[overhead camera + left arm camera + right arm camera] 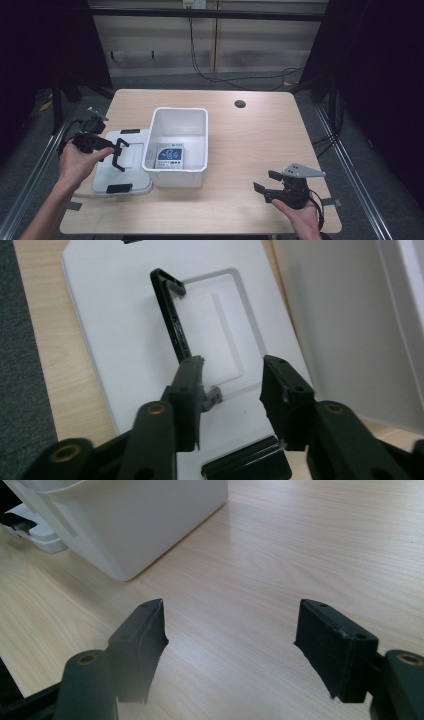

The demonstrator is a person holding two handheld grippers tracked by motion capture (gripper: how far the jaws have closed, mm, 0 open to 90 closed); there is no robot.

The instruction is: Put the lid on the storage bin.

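Observation:
A white lid [134,162] lies flat on the table left of an open white bin [180,111]. A blue-and-white packet [170,156] lies in the bin. A thin black U-shaped handle [172,320] stands up over the lid's recessed middle [220,335]. My left gripper [118,161] hangs over the lid; in its own view its left finger [187,390] rests against the handle's near end. The gap between the left gripper's [232,365] jaws holds nothing. My right gripper [266,181] hovers open over bare wood at the front right, with nothing between the right gripper's [230,620] jaws.
Black clips sit at the lid's far end [130,131] and near end [120,188]. The bin's wall [350,330] stands close to the right of the left jaws. A round hole [240,104] marks the table's far side. Metal rails run along both sides.

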